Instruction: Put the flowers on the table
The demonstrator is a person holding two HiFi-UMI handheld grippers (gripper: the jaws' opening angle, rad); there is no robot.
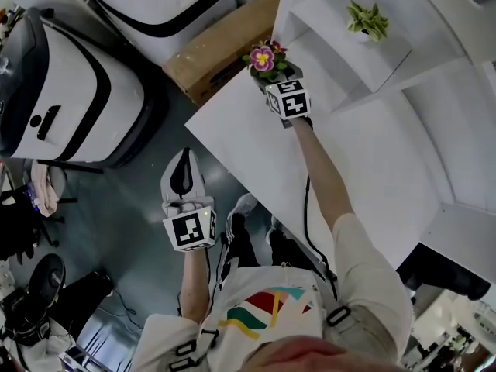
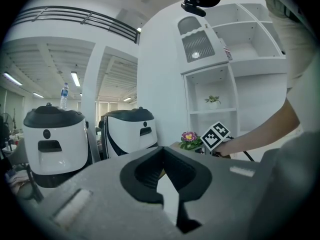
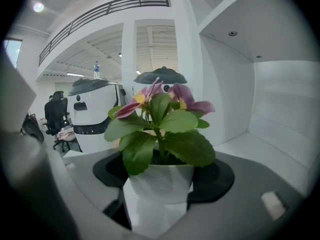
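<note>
A small white pot (image 3: 160, 184) of pink and yellow flowers (image 1: 266, 58) with green leaves is at the far corner of the white table (image 1: 372, 153). My right gripper (image 1: 273, 76) is shut on the pot, one jaw on each side; I cannot tell whether the pot rests on the tabletop. In the left gripper view the flowers (image 2: 189, 137) show beside the right gripper's marker cube. My left gripper (image 1: 184, 167) hangs over the grey floor to the table's left, shut, jaw tips together and nothing in them.
A white shelf unit (image 1: 364, 53) behind the table holds a second small green plant (image 1: 367, 19). A cardboard box (image 1: 221, 45) lies by the table's far corner. Two large white-and-black machines (image 1: 70, 91) stand on the floor at left.
</note>
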